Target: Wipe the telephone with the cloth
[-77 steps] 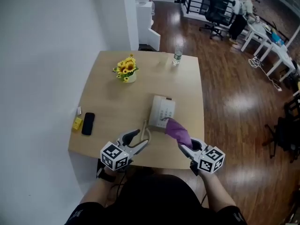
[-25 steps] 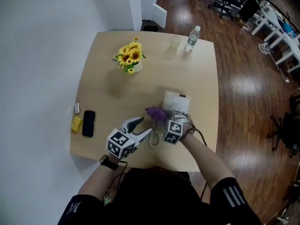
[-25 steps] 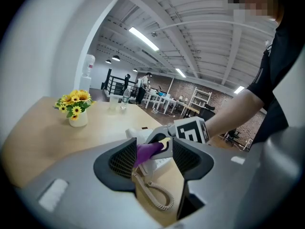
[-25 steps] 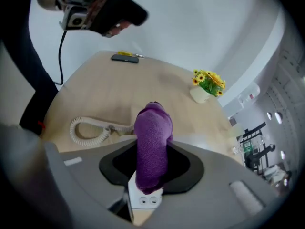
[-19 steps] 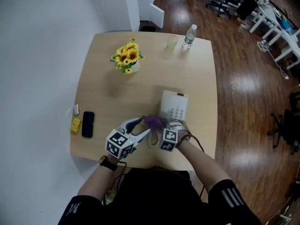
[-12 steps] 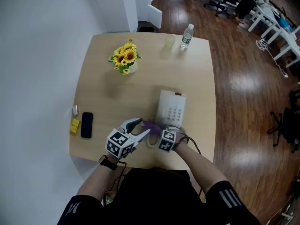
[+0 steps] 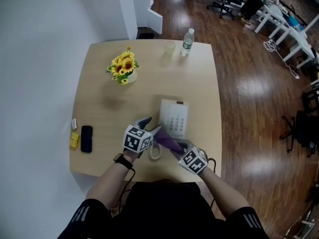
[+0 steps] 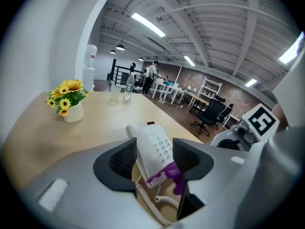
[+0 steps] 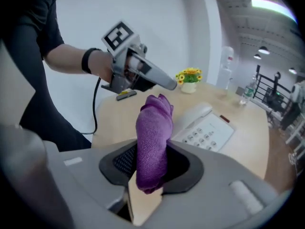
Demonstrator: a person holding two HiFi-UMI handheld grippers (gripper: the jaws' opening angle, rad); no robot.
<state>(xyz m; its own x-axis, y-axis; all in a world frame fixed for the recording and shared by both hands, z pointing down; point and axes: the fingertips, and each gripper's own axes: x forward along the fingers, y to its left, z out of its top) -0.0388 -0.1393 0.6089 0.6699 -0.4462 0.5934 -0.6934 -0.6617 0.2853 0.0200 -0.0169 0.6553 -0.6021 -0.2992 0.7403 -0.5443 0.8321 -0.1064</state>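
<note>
Here the right gripper (image 7: 180, 147), clamped on the cloth (image 7: 167, 139), holds it against the near end of the telephone (image 7: 174, 117), which lies mid-worktop (image 7: 144, 83). The left gripper (image 7: 151, 125), jaws apart, hovers beside. Wiping seems partway done.

The right claw (image 7: 177, 148) pulled the cloth (image 7: 167, 142) back; the left claw (image 7: 151, 127) advanced to the telephone (image 7: 174, 117)

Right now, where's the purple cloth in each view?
Head view: purple cloth low centre, at the telephone's near edge.
Left gripper view: bottom centre, in front of the telephone's near end.
Right gripper view: centre, upright in the right gripper's jaws.
Shared landmark: the telephone.
</note>
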